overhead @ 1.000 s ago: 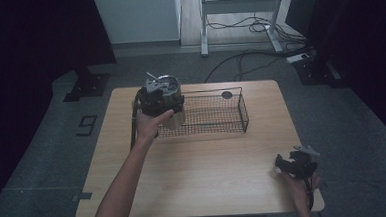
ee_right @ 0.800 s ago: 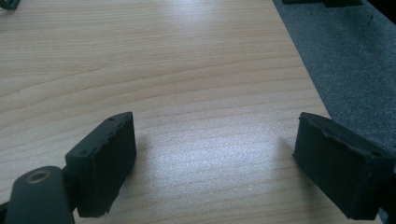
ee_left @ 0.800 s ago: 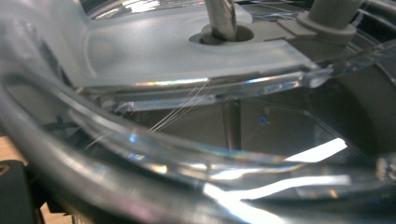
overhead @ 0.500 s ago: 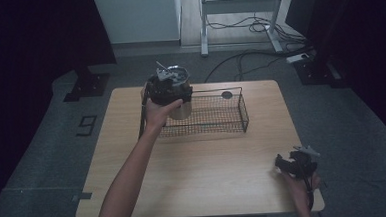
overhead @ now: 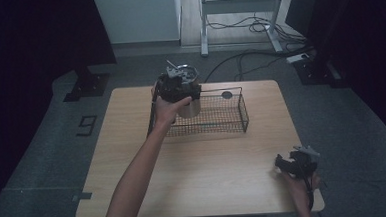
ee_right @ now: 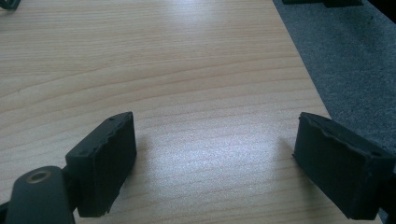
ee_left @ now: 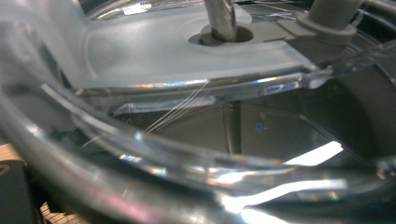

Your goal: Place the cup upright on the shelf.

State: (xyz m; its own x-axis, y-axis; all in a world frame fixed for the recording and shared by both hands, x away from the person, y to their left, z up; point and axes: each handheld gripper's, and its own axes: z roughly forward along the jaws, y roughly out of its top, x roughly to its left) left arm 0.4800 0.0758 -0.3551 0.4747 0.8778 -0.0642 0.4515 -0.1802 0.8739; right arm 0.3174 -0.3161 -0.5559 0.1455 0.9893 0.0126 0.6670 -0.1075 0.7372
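Right tool resting near, left tool holding a lidded container over the wire basket.

Nearest, at the surface's (overhead: 209, 177) right front corner, the right tool (ee_right: 212, 165) sits low with its 2 black pads wide apart and bare wood between them. Farther off, the person's left arm stretches forward from the bottom edge. The left tool (overhead: 176, 87) is clamped on the rim of a metal container (overhead: 190, 107) with a clear lid (ee_left: 187, 70), held above the left end of the black wire basket (overhead: 232, 124). The basket stands toward the far edge of the surface. A small dark disc (overhead: 227, 94) lies just behind it.
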